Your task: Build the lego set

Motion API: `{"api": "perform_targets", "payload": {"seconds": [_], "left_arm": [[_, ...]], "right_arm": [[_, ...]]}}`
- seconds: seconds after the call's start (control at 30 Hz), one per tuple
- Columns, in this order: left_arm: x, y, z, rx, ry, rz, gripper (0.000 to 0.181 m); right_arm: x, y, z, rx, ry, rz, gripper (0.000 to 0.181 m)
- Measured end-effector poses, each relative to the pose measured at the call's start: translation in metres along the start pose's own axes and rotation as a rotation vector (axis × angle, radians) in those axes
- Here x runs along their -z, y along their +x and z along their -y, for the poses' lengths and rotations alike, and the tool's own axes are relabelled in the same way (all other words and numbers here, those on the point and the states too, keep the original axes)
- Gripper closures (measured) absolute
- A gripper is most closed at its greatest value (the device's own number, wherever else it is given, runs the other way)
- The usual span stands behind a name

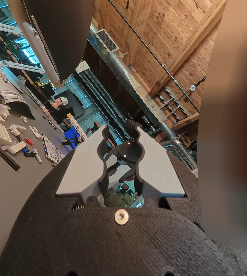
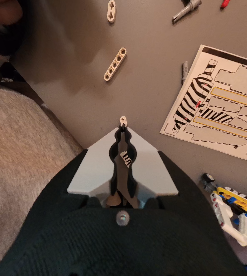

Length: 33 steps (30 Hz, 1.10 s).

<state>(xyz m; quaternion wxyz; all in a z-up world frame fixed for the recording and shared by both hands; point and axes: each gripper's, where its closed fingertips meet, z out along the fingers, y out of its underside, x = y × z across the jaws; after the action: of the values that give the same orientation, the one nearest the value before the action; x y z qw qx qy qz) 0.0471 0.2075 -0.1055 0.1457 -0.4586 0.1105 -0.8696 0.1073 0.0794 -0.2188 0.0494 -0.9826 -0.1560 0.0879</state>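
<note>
While the left gripper (image 1: 122, 131) points up toward a wooden ceiling (image 1: 172, 44) with its jaws spread and nothing between them, the right gripper (image 2: 123, 128) is pinched tight on a small white lego link (image 2: 122, 120) at centre frame, over the grey table (image 2: 142, 37). Above it lie a five-hole white beam (image 2: 115, 66) and a short white link (image 2: 111, 11). A zebra-striped sticker sheet (image 2: 215, 103) fills the right side, and the partly built white-and-yellow model (image 2: 239, 212) sits at lower right. Loose white pieces (image 1: 0, 134) scatter across the left wrist view's left edge.
</note>
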Motion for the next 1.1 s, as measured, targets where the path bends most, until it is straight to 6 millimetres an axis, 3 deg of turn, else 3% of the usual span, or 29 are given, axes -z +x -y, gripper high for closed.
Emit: {"api": "perform_targets", "payload": {"seconds": [1.1], "left_arm": [[0.0002, 0.0007, -0.0016, 0.004, -0.005, -0.002, 0.149]], "right_arm": [[-0.0026, -0.0006, -0.0009, 0.114, -0.032, 0.005, 0.178]]}}
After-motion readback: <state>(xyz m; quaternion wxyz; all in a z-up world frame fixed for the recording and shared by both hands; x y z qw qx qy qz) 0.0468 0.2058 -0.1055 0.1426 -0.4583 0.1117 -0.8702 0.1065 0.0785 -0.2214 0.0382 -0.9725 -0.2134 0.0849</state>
